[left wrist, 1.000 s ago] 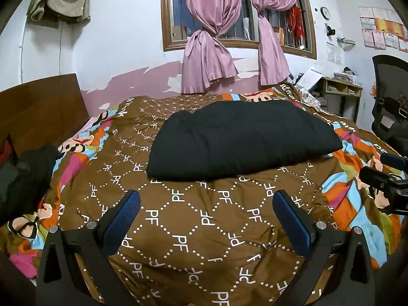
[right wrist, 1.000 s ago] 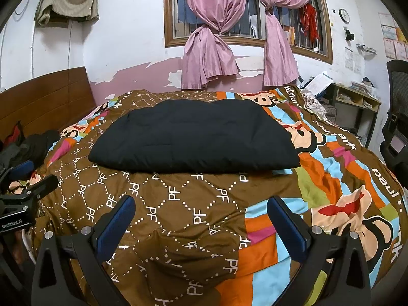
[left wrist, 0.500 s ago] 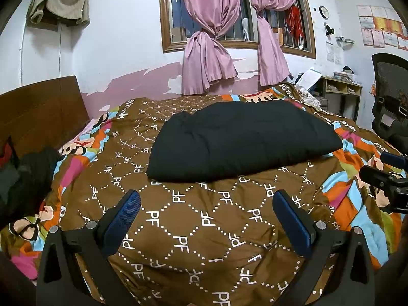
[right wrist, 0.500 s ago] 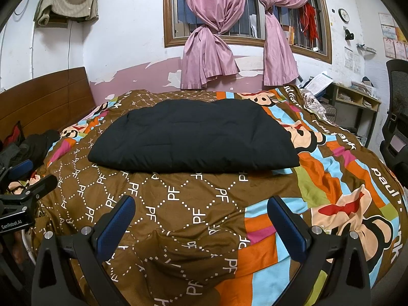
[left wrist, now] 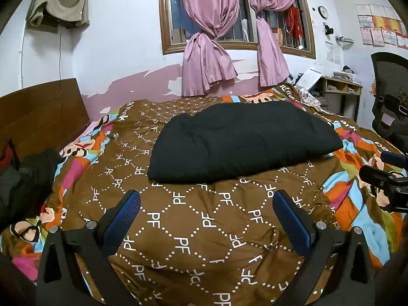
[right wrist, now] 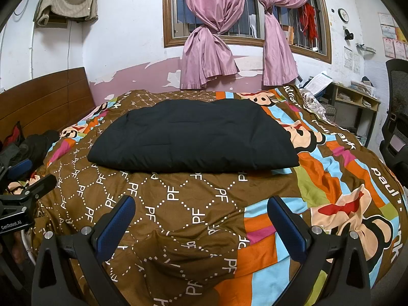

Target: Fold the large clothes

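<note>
A black padded garment [left wrist: 239, 140] [right wrist: 193, 140] lies folded into a flat wide block in the middle of the bed, on a brown and multicoloured quilt [left wrist: 204, 224] [right wrist: 178, 204]. My left gripper [left wrist: 206, 204] hovers open over the quilt near the bed's front edge, short of the garment, with nothing between its blue pads. My right gripper [right wrist: 201, 206] is open too, likewise in front of the garment and empty. Each gripper shows at the edge of the other's view: the right one [left wrist: 387, 176], the left one [right wrist: 25, 186].
A wooden headboard [left wrist: 38, 117] stands at the left with a pile of dark clothes [left wrist: 23, 176] below it. Behind the bed are a window with pink curtains [left wrist: 211, 51]. A desk [left wrist: 341, 91] and a black office chair [left wrist: 390, 97] stand at the right.
The left wrist view has shifted slightly; otherwise the garment and both grippers stay where they were.
</note>
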Available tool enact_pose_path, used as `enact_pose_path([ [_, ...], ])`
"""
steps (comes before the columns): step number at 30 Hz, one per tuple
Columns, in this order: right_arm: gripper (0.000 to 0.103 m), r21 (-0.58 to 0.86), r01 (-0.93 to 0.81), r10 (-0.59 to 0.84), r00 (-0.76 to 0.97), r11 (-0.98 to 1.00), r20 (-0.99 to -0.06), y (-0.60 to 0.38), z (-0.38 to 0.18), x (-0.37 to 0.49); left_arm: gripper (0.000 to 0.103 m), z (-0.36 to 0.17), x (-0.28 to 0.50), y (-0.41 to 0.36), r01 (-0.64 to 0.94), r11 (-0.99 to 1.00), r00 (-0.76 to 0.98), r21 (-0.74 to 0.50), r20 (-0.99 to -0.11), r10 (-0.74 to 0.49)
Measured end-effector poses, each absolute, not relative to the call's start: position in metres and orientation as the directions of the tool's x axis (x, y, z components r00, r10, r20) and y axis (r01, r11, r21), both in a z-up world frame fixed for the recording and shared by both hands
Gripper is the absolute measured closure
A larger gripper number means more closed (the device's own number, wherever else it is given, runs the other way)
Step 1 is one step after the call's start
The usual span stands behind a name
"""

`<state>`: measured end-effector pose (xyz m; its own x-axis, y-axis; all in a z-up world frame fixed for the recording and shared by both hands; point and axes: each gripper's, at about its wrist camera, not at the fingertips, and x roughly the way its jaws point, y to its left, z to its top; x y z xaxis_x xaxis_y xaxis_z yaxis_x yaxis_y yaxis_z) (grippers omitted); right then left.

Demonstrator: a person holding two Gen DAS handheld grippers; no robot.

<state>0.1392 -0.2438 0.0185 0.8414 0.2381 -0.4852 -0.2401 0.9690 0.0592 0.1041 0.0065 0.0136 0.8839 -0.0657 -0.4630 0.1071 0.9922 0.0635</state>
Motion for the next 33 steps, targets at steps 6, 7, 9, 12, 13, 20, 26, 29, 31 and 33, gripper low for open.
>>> enact_pose_path([
  [6,0.000,0.061,-0.240,0.239,0.842,0.969,-0.484,-0.2441,0.0182,0.1394,0.001,0.0142,0.1052,0.0076,0.107,0.992,0.885,0.068,-0.461,-0.064],
  [7,0.000,0.061,-0.240,0.239,0.842,0.969,-0.484,-0.2442,0.0181,0.1396,0.001,0.0137,0.1041,0.0068,0.107,0.992,0.885,0.067,-0.462,-0.064],
  [9,0.000,0.060,-0.240,0.239,0.841,0.969,-0.485,-0.2443,0.0180,0.1396,0.001,0.0136,0.1044,0.0069,0.107,0.992,0.885,0.066,-0.462,-0.065],
  [12,0.000,0.060,-0.240,0.239,0.841,0.969,-0.485,-0.2440,0.0186,0.1392,0.001,0.0134,0.1043,0.0065,0.106,0.992,0.885,0.068,-0.462,-0.063],
  [13,0.000,0.060,-0.240,0.238,0.842,0.969,-0.485,-0.2440,0.0180,0.1395,0.001,0.0132,0.1039,0.0063,0.106,0.992,0.885,0.067,-0.461,-0.064],
  [20,0.000,0.061,-0.240,0.239,0.841,0.969,-0.485,-0.2443,0.0182,0.1394,0.001,0.0128,0.1040,0.0066,0.108,0.992,0.885,0.067,-0.461,-0.065],
  [26,0.000,0.062,-0.240,0.239,0.842,0.969,-0.484,-0.2447,0.0176,0.1396,0.001,0.0126,0.1045,0.0068,0.107,0.992,0.886,0.069,-0.460,-0.063],
  [29,0.000,0.061,-0.240,0.239,0.842,0.969,-0.484,-0.2449,0.0176,0.1397,0.001,0.0121,0.1036,0.0058,0.107,0.992,0.885,0.070,-0.461,-0.063],
  [31,0.000,0.062,-0.240,0.240,0.842,0.969,-0.484,-0.2449,0.0176,0.1397,0.001,0.0119,0.1035,0.0060,0.107,0.992,0.885,0.069,-0.460,-0.064],
  [33,0.000,0.061,-0.240,0.239,0.842,0.969,-0.484,-0.2448,0.0177,0.1395,0.001,0.0118,0.1038,0.0062,0.107,0.992,0.885,0.070,-0.461,-0.063],
])
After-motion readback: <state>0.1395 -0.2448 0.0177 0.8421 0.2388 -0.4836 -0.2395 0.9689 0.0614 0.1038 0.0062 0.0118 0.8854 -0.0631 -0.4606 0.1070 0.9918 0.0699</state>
